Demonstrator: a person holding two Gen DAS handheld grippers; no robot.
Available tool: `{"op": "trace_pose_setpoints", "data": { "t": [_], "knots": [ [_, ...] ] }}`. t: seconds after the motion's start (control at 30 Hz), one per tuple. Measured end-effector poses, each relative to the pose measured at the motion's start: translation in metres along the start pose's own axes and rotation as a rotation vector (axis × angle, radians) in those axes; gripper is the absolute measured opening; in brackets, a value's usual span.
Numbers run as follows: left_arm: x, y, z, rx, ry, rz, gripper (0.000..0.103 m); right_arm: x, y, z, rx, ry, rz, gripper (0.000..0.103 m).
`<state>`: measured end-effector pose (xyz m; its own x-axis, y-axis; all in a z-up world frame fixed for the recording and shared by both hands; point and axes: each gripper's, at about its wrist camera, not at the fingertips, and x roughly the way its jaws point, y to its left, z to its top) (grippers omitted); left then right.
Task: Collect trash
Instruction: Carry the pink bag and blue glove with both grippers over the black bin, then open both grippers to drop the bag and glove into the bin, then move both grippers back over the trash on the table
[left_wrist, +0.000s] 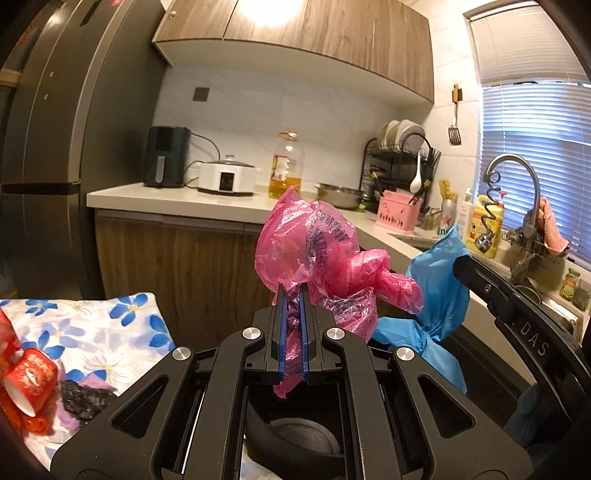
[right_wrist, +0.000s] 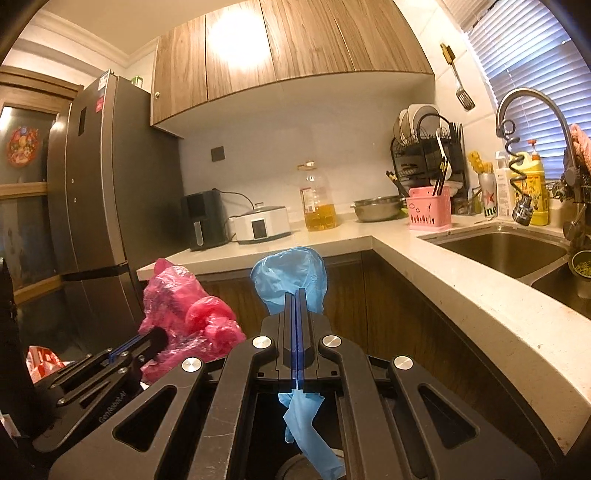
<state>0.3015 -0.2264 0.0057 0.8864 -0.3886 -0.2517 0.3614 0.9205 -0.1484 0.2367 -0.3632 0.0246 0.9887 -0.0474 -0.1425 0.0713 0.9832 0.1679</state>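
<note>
My left gripper (left_wrist: 294, 291) is shut on a crumpled pink plastic bag (left_wrist: 314, 243), which bulges above and to the right of the fingers. My right gripper (right_wrist: 296, 295) is shut on a blue plastic bag (right_wrist: 290, 275); a strip of it hangs below the jaws. The blue bag (left_wrist: 439, 291) and the right gripper's body (left_wrist: 509, 306) show at the right of the left wrist view. The pink bag (right_wrist: 184, 314) and the left gripper (right_wrist: 147, 341) show at the lower left of the right wrist view. Both are held in the air, side by side.
A floral cloth (left_wrist: 92, 332) at lower left carries red paper cups (left_wrist: 29, 376) and black and purple scraps (left_wrist: 85, 398). A white L-shaped counter (right_wrist: 443, 273) holds an air fryer (right_wrist: 203, 218), cooker, oil bottle (right_wrist: 319, 199), dish rack and sink (right_wrist: 502, 251). A fridge (right_wrist: 107, 177) stands left.
</note>
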Motion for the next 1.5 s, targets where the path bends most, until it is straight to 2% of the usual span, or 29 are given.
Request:
{"op": "trace_pose_setpoints", "data": {
  "t": [0.33,0.4,0.43,0.47,0.5,0.6,0.67,0.8,0.83,0.93,1.1,1.33,1.5],
  "knots": [
    [0.02,-0.004,-0.007,0.011,0.041,-0.016,0.008,0.015,-0.005,-0.001,0.01,0.02,0.007,0.002],
    [0.024,-0.003,-0.009,0.008,0.049,-0.016,0.02,0.017,-0.007,-0.001,0.016,0.027,0.003,0.011],
    [0.026,-0.002,-0.01,0.003,0.059,-0.024,0.022,0.017,-0.007,-0.001,0.021,0.027,0.002,0.025],
    [0.027,-0.002,-0.01,0.001,0.064,-0.024,0.03,0.016,-0.008,-0.002,0.024,0.023,-0.002,0.033],
    [0.027,-0.001,-0.011,-0.002,0.064,-0.017,0.041,0.015,-0.009,-0.002,0.025,0.018,-0.005,0.033],
    [0.025,0.003,-0.012,-0.011,0.06,-0.012,0.047,0.013,-0.009,-0.001,0.027,0.017,-0.013,0.033],
    [0.022,0.007,-0.012,-0.019,0.057,0.004,0.054,0.009,-0.01,-0.001,0.029,0.015,-0.015,0.042],
    [0.01,0.016,-0.012,-0.038,0.045,0.031,0.069,0.002,-0.007,-0.002,0.028,0.015,-0.012,0.048],
    [0.005,0.017,-0.013,-0.036,0.036,0.047,0.07,0.0,-0.006,-0.003,0.025,0.014,-0.011,0.052],
    [-0.007,0.021,-0.014,-0.034,0.033,0.075,0.076,-0.006,-0.001,-0.006,0.02,0.022,-0.003,0.054],
    [-0.031,0.028,-0.018,-0.025,0.019,0.136,0.085,-0.019,0.008,-0.012,0.025,0.031,0.016,0.064],
    [-0.068,0.044,-0.025,-0.035,0.005,0.198,0.091,-0.04,0.018,-0.021,0.037,0.035,0.035,0.078],
    [-0.102,0.061,-0.037,-0.047,-0.017,0.272,0.096,-0.059,0.027,-0.027,0.038,0.026,0.056,0.084]
  ]
}}
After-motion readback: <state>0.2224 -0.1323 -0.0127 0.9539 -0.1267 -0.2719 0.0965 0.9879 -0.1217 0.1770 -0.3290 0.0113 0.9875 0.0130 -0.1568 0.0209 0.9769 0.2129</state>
